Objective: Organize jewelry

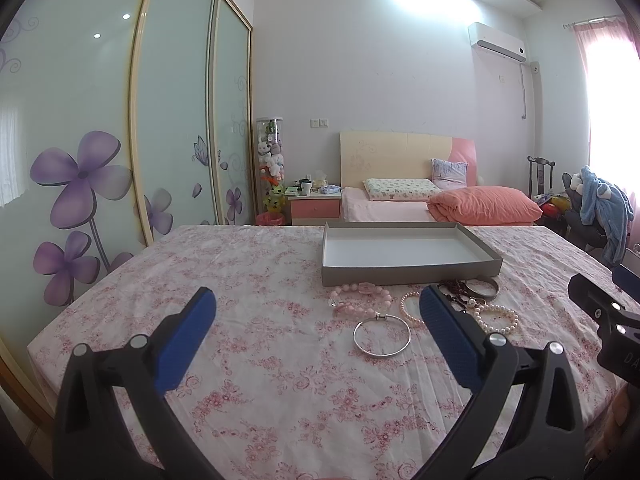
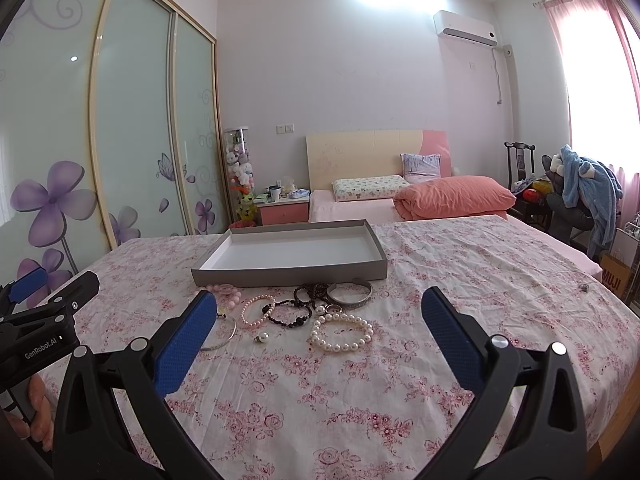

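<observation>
Both grippers stand with jaws wide and hold nothing. The left gripper (image 1: 318,308) hangs low over the cloth (image 1: 248,364), its right finger (image 1: 448,340) crossing in front of part of the jewelry. The right gripper (image 2: 320,312) hangs beside it, aimed at the same cluster.

Nearest the left gripper lies the silver bangle (image 1: 382,338), flat and apart from the rest. Behind it is the pink bead bracelet (image 1: 362,300), just short of the tray (image 1: 408,274). Between the right gripper's fingers lies the white pearl bracelet (image 2: 342,334), with a loose pearl earring (image 2: 262,337) just beside it. Further on come the small pink pearl bracelet (image 2: 256,310), the black bead bracelet (image 2: 290,314), a darker bead tangle (image 2: 312,292) and the metal cuff (image 2: 350,294), which sits close against the tray's front wall. A small ring (image 2: 334,309) seems to rest among them, though it is too small to be sure. The tray is empty, so nothing is sorted yet.

The step in hand is likely a first pick. It would go best on a piece lying clear: the bangle for the left, the white pearls for the right. Come down with one finger inside the loop and one outside, then close on a single strand so no neighbour is dragged along. Lift straight, clear the tray wall, and set it at one end to leave room.
</observation>
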A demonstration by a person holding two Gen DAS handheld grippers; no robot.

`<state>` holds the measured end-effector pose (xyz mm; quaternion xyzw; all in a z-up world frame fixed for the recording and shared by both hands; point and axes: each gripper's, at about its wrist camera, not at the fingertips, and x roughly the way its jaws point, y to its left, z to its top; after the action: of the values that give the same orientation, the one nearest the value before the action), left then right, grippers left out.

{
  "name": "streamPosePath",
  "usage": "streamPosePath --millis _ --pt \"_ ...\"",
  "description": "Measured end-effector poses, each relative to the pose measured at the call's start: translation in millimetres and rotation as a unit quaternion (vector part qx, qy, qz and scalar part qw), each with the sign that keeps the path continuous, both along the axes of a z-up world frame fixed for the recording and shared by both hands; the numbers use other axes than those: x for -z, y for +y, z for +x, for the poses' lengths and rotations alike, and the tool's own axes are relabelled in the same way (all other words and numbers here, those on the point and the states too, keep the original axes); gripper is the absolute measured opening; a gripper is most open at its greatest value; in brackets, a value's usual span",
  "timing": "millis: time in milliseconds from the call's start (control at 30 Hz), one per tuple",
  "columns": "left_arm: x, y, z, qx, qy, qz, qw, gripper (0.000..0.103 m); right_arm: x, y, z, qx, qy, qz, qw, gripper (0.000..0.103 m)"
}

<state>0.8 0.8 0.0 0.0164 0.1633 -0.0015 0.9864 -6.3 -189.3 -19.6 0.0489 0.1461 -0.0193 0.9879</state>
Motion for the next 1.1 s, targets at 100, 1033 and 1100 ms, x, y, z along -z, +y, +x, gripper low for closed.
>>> streamPosePath --millis 100,1033,1100 --pt "0.0 0.0 0.1 0.0 0.0 0.0 1.0 0.099 0.3 0.0 0.0 0.0 0.0 0.0 1.0 0.101" --pt "3.2 -0.5 0.2 0.001 0.001 0.001 1.0 0.099 1.2 0.1 -0.3 0.0 0.002 0.001 1.0 0.101" --pt "3.0 -0.4 0.2 0.001 0.001 0.001 1.0 0.099 1.1 0.2 -0.4 0.0 0.002 0.001 1.0 0.101"
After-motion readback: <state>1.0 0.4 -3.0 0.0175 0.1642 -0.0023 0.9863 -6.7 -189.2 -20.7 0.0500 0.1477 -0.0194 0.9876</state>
